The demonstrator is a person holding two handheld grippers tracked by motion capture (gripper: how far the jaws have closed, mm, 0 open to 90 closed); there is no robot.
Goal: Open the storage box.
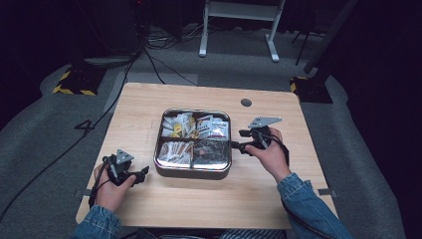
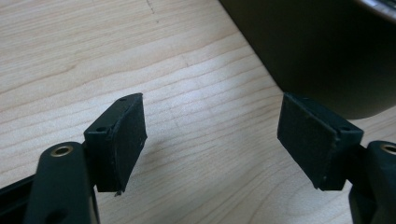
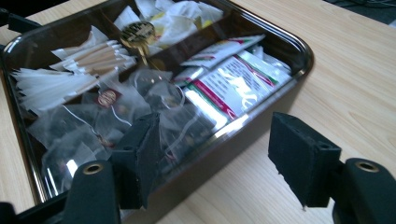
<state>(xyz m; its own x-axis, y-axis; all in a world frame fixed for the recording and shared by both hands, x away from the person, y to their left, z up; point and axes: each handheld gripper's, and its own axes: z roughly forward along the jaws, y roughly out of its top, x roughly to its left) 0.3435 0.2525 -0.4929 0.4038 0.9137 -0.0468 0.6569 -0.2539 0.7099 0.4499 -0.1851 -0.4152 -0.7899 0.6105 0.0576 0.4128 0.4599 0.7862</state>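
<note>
A square metal tray with four compartments sits mid-table, holding tea bags in clear wrap, white sachets and printed packets. My left gripper rests low on the wood just left of the tray, open, with bare table between its pads. The tray's dark side wall is close ahead of it in the left gripper view. My right gripper hovers at the tray's right edge, pointing left. It is open with nothing between its jaws, and the tray rim lies below.
The light wooden table has a small round hole cover at its back right. Grey carpet, cables and a white desk frame lie beyond the far edge. Bare wood surrounds the tray on all sides.
</note>
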